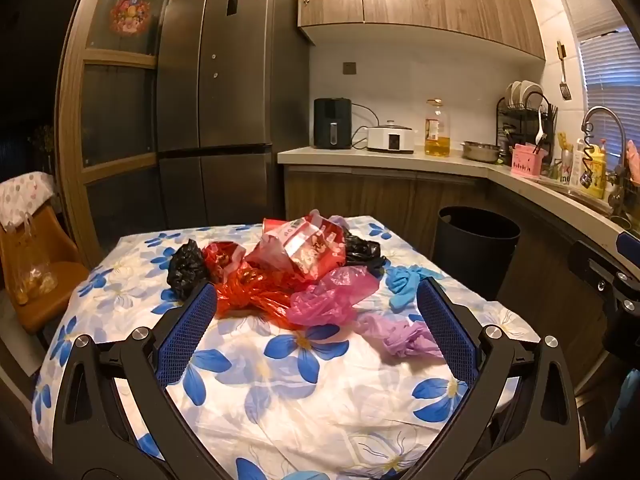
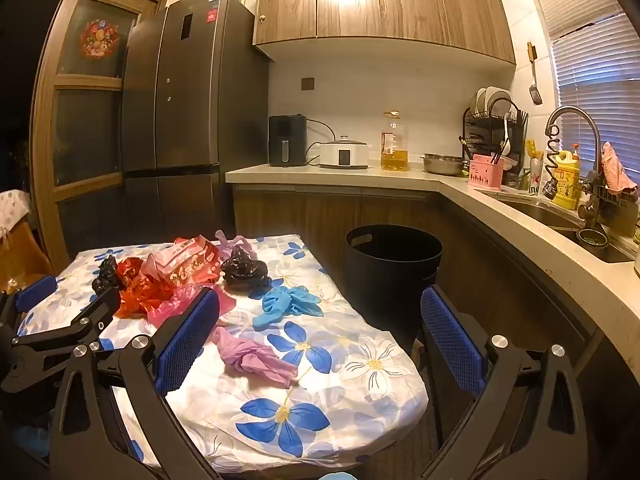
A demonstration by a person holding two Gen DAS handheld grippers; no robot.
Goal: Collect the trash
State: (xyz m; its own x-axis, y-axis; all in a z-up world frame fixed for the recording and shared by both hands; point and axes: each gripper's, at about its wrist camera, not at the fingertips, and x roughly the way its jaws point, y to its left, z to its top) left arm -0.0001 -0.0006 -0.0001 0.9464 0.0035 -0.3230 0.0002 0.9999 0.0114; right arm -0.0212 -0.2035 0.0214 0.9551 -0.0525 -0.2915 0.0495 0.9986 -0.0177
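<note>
Kitchen light falls warm over a small counter (image 1: 280, 392) covered with a white cloth printed with blue flowers, set in front of a dark fridge (image 1: 228, 80) and wooden cupboards. Trash lies heaped toward the far side of the cloth: a red printed bag (image 1: 308, 248) on top, a red plastic bag (image 1: 252, 292) and a pink plastic bag (image 1: 328, 296) just in front of it, a black bag (image 1: 186, 268) on the left and another black bag (image 1: 362, 252) on the right. Nearer and to the right lie blue gloves (image 1: 404, 284) and a crumpled purple bag (image 1: 404, 338), both apart from the heap. A black bin (image 2: 394, 268) stands on the floor just past the right edge of the cloth, below the long kitchen worktop (image 2: 520, 216) with the sink.

Both tools hover over the near side. The left gripper (image 1: 316, 308) has its jaws spread as wide as they go, nothing between the pads, framing the heap. The right gripper (image 2: 320, 320) is likewise fully spread and holds nothing; it looks toward the gloves and the bin.
</note>
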